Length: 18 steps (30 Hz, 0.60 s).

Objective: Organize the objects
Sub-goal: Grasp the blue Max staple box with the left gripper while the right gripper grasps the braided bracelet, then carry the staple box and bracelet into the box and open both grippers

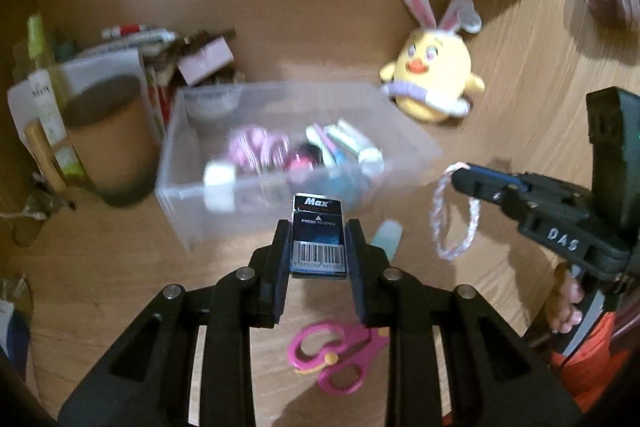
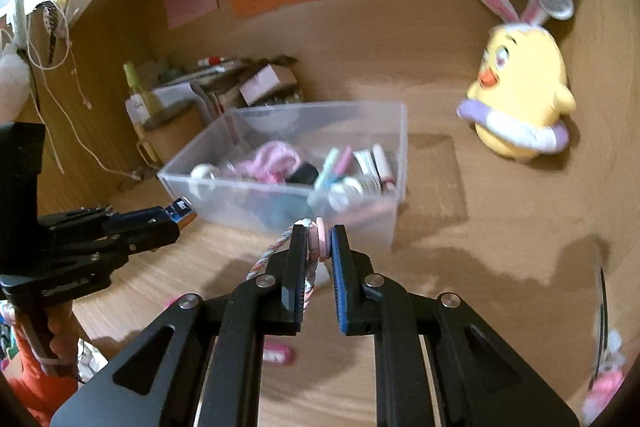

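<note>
- We hold the left gripper (image 1: 317,247) pinched on a small dark box (image 1: 318,239) printed "Max" and "Press to open", with a barcode; it sits upright between the pads, in front of the clear plastic bin (image 1: 412,141).
- The right gripper (image 2: 319,247) is pressed together on a braided pink-and-white cord loop (image 1: 454,217); from its own camera we see only a short twisted stretch and pink rings at the tips, while the left view shows the whole loop hanging free from them.
- The bin's contents are blurred in both views: pink coils, a few tube-like items, something white and something black; we cannot tell more.
- Only the left view shows the pink scissors (image 1: 336,355) lying on the wooden desk (image 1: 120,267) beneath the fingers, and a pale green item just beside the right pad, partly hidden.
- Only the right view shows cords hanging at the left wall and a blurred pink thing at the lower right edge.
- The yellow plush chick with rabbit ears (image 2: 520,95) stands to the right of the bin, well apart from it.
- Fingers of the person's hand (image 1: 566,303) on the right handle are cut off by the frame.
</note>
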### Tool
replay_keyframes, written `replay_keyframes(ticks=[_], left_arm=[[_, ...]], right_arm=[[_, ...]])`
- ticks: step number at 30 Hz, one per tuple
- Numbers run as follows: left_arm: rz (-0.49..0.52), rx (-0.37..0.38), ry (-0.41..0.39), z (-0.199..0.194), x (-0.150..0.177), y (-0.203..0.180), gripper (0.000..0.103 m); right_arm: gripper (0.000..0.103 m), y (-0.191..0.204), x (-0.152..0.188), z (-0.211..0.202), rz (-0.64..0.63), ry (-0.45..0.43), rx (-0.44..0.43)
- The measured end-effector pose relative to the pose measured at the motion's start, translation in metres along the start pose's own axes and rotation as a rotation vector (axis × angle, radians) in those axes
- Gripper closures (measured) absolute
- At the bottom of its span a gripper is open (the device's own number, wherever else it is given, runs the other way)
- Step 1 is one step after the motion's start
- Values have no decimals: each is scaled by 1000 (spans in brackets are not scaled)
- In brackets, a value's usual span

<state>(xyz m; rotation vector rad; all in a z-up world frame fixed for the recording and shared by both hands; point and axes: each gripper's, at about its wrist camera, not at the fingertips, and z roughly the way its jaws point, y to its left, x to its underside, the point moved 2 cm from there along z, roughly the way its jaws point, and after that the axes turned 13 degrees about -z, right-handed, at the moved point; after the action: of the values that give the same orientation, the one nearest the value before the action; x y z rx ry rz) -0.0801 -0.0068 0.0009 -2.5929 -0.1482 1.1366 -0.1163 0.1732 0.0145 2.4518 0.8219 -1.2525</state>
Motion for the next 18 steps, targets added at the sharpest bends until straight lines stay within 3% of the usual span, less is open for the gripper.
replay_keyframes(ticks=[7,11,18], left_arm=[[-20,2,-67,-6,-35,4,77],[-35,22,-57,2,-51,9,77],[-28,-32,-11,35,-73,16,77]], right_arm=[[92,1,-40,12,-27,-47,-5],[92,-5,-61,26,-24,-43,-15],[92,-15,-80,62,-45,6,38]])
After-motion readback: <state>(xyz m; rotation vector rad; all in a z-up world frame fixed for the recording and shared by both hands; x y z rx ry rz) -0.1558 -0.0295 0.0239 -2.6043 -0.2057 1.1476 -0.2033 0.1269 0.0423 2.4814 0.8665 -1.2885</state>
